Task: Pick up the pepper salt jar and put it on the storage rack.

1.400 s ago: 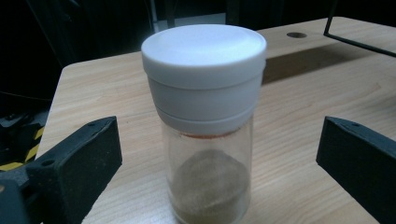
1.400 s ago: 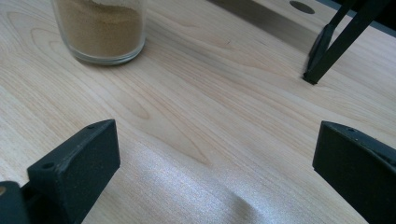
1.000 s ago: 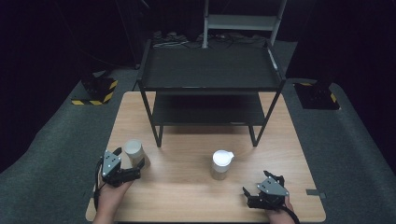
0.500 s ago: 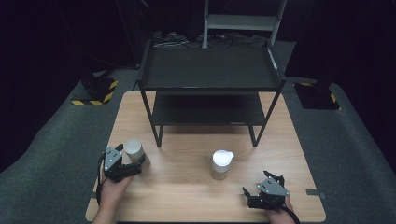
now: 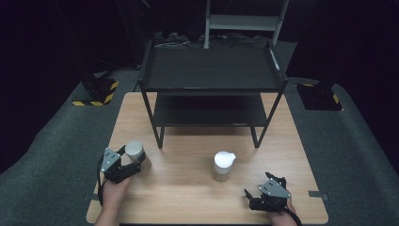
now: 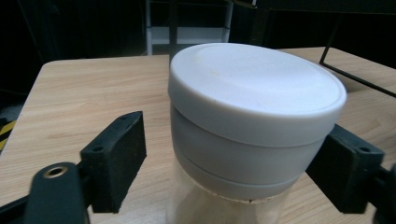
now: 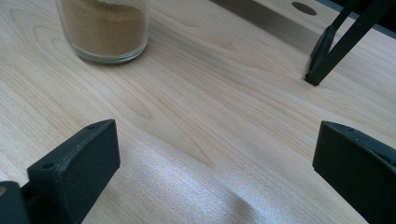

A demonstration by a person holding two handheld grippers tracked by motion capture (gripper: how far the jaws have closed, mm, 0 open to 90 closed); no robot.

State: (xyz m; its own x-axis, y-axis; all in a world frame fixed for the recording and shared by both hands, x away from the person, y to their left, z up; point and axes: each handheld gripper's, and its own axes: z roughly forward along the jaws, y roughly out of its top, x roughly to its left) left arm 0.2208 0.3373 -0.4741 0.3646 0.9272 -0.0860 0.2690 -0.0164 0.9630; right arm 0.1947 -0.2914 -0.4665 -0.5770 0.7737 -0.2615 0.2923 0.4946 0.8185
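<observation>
Left gripper [image 5: 126, 165]: jaws have just been closing around the grey-lidded jar [image 5: 134, 151]. In the left gripper view the jar [image 6: 254, 130] sits between the two pads. The right pad meets the lid's side; the left pad [image 6: 116, 158] stands just off the glass, a small gap showing. Not yet clamped.

Jar upright on the table [image 5: 197, 197], long axis vertical, lid up, base down. It stands directly ahead of the left gripper, inside its jaws, near the table's left front corner.

Right gripper [image 5: 263, 197]: jaws wide apart, nothing between them, bare wood beneath. A second jar [image 7: 105, 28] with brown powder stands ahead and to the left of its jaws, well apart; upright too. A shelf leg [image 7: 327, 56] lies ahead to the right.
</observation>
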